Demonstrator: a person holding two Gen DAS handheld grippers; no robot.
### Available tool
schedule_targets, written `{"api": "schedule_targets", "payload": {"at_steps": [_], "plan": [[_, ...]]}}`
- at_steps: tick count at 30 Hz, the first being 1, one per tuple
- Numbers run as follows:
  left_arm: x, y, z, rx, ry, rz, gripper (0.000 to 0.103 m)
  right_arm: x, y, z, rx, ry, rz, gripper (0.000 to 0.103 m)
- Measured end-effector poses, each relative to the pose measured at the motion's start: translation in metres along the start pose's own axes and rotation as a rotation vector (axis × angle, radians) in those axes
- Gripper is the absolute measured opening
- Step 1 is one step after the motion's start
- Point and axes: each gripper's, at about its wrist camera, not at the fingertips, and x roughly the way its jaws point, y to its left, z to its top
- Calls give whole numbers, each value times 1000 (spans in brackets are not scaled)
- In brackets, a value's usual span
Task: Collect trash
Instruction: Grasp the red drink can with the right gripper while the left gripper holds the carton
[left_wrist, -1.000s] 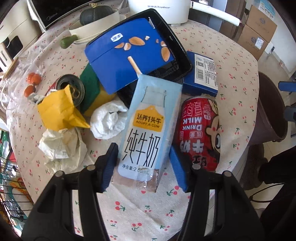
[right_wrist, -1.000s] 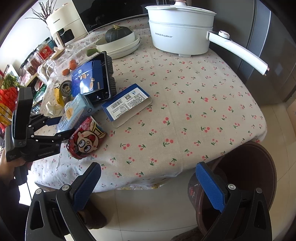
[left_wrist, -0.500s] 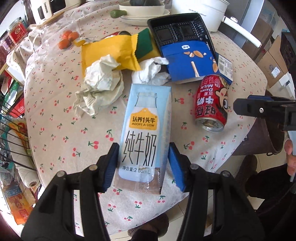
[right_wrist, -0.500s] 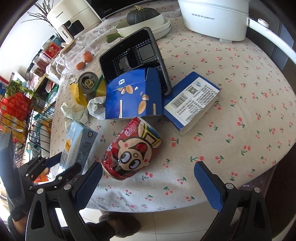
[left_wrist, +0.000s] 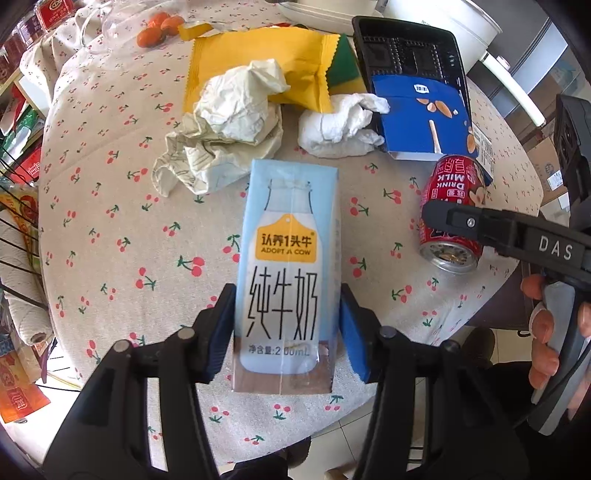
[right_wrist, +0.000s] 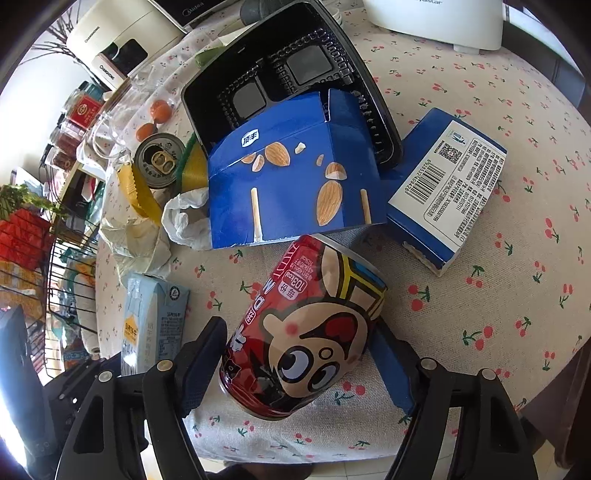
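Note:
My left gripper (left_wrist: 286, 332) is shut on a light-blue milk carton (left_wrist: 288, 266) and holds it above the table's near edge; the carton also shows in the right wrist view (right_wrist: 153, 325). My right gripper (right_wrist: 299, 365) is open, its jaws on either side of a red milk can (right_wrist: 306, 332) that lies on its side on the cloth. The can and one right finger (left_wrist: 480, 225) show at the right of the left wrist view (left_wrist: 452, 210). Whether the pads touch the can I cannot tell.
On the cherry-print tablecloth (right_wrist: 480, 314) lie crumpled paper (left_wrist: 229, 125), a white tissue (left_wrist: 340, 125), a yellow wrapper (left_wrist: 258, 70), a blue almond-stick box (right_wrist: 291, 177), a black plastic tray (right_wrist: 280, 70), a blue barcode box (right_wrist: 447, 188) and an opened tin (right_wrist: 159, 160). A wire rack (right_wrist: 55, 280) stands left.
My left gripper has pulled the milk carton back toward the table's near edge, away from the pile. My right gripper has come in over the table and now straddles the red can.

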Motion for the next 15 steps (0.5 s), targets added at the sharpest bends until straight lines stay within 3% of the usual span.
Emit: {"api": "schedule_targets", "payload": {"at_steps": [3,5,15], "plan": [[-12,-1,-1,12,-44,10,54,-3,-3,-2,-8,5,3,74],[-19,-2,-1,15,-65,9,54,-9,-8,-4,-13,14,20,60],[-40,-30,-1,56,-120,-26,53,-52,-45,-9,-19,-34,24,56]]}}
